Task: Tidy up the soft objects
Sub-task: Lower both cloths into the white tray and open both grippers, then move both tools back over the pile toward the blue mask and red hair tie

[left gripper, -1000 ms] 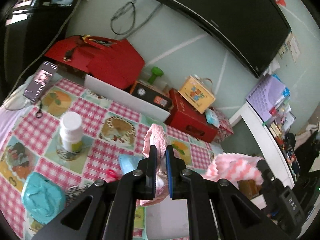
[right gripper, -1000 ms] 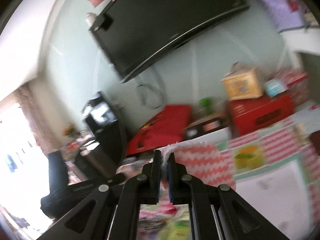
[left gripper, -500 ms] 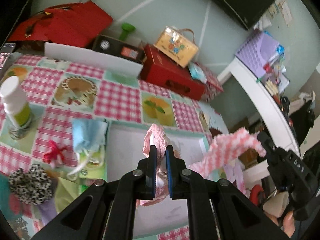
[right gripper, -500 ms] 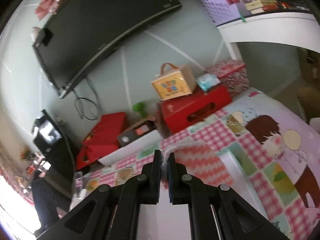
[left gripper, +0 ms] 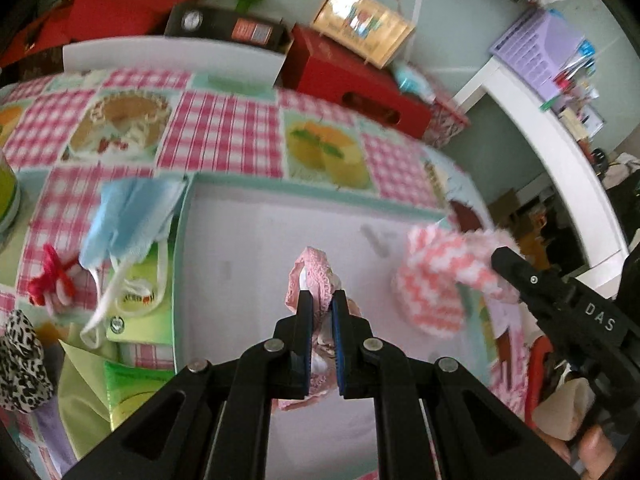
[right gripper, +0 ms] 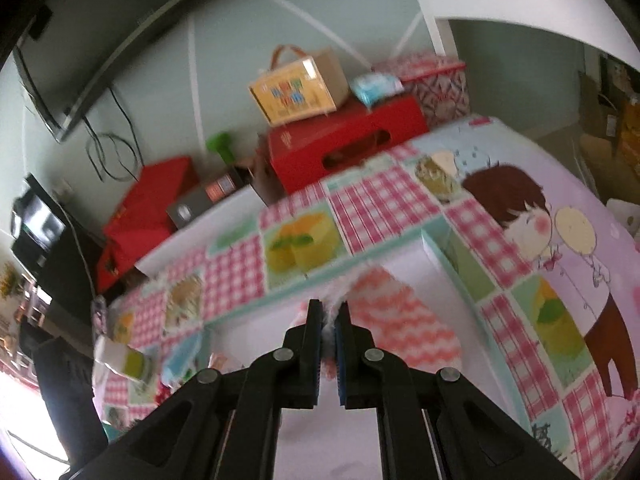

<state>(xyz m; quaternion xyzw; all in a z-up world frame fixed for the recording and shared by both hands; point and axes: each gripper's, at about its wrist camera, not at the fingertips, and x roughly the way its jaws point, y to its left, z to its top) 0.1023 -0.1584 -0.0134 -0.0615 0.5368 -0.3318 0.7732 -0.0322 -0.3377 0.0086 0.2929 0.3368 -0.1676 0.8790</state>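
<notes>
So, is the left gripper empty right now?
No, the left gripper has its jaws shut on a pink lace piece.

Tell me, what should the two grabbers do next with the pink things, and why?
Probably lower both a little more, then let go. The left gripper is shut on a pink lace piece, the right gripper on a pink zigzag cloth. Both hang above the white tray, not yet resting on it, so dropping them there looks like the next step.
</notes>
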